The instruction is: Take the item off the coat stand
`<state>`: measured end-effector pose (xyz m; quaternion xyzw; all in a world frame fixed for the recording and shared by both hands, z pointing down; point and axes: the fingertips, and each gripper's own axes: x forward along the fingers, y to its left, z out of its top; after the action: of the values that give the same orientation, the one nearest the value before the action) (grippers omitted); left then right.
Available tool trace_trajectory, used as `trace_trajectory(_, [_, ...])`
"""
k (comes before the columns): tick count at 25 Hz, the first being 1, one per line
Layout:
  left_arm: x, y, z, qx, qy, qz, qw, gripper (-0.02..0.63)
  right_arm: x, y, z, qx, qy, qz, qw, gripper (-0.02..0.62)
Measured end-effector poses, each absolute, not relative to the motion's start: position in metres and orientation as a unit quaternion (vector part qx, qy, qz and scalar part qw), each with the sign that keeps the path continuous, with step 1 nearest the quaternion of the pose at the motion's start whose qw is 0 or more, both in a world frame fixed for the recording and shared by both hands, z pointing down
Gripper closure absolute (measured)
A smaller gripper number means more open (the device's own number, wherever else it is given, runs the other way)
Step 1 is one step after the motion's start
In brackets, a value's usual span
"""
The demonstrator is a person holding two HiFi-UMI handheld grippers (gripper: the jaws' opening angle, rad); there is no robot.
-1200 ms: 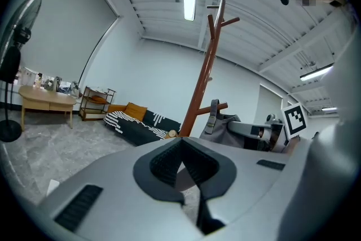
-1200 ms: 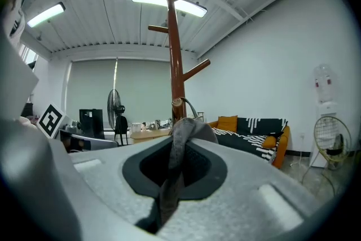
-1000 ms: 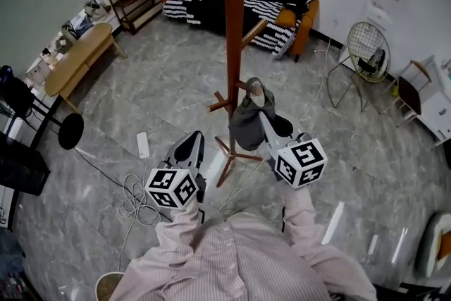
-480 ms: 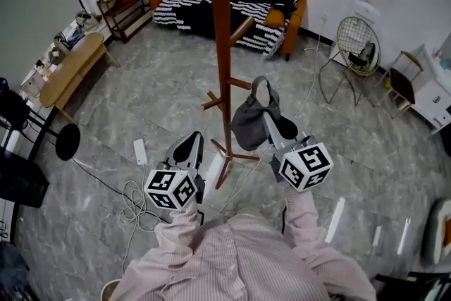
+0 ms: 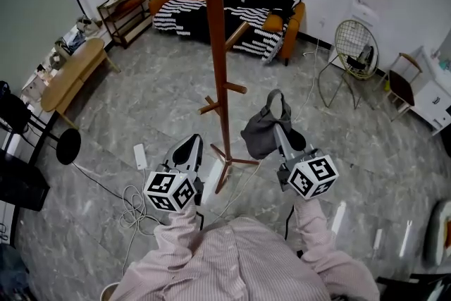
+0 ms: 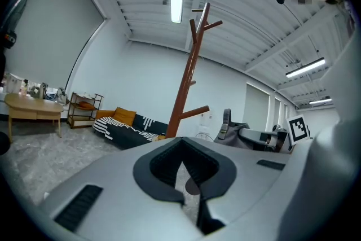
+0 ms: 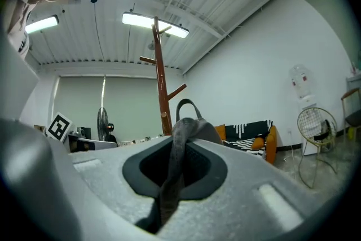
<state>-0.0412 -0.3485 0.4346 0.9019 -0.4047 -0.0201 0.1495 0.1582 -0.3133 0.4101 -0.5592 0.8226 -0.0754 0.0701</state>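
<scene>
We judge the main step all but done; the grey bag [image 5: 262, 134] hangs from the right gripper [image 5: 281, 130] and not from the coat stand [image 5: 214, 60]. In the head view the bag sits to the right of the stand's pole, near it but apart from it; the nearest short peg [image 5: 237, 89] shows bare wood, with open floor [image 5: 141, 95] visible between its tip and the bag. The bag's handle loop [image 5: 276, 99] stands up free, around nothing.

In the right gripper view the 2 jaws are pressed together on a fold of the bag's grey fabric, which runs down between them; the pole rises behind the bag there, so we read the hold as firm and the load as hanging off the pinch alone.

The left gripper [image 5: 188, 146] waits low, to the left of the stand's base, with its jaws brought together on nothing; only a thin sliver of floor shows between them in its own view.

We see no other item on any of the stand's pegs. What is left, in our view, is small: draw the bag further clear of the pole and pegs so it cannot snag; where it should go afterwards the task does not say.
</scene>
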Motion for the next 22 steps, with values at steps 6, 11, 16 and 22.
trace_trajectory(6, [-0.035, -0.343, 0.436, 0.904, -0.403, -0.009, 0.139, 0.604, 0.174, -0.3, 0.429, -0.566, 0.815, -0.1, 0.076, 0.583])
trace_trajectory(11, [-0.03, -0.337, 0.438, 0.906, -0.404, 0.001, 0.128, 0.604, 0.182, -0.292, 0.435, -0.559, 0.82, -0.101, 0.065, 0.583])
trace_trajectory(16, [-0.029, -0.332, 0.438, 0.905, -0.41, 0.005, 0.115, 0.604, 0.188, -0.283, 0.44, -0.561, 0.819, -0.104, 0.062, 0.583])
trace_trajectory(22, [-0.027, -0.324, 0.442, 0.904, -0.416, 0.009, 0.104, 0.604, 0.19, -0.272, 0.447, -0.559, 0.821, -0.105, 0.055, 0.583])
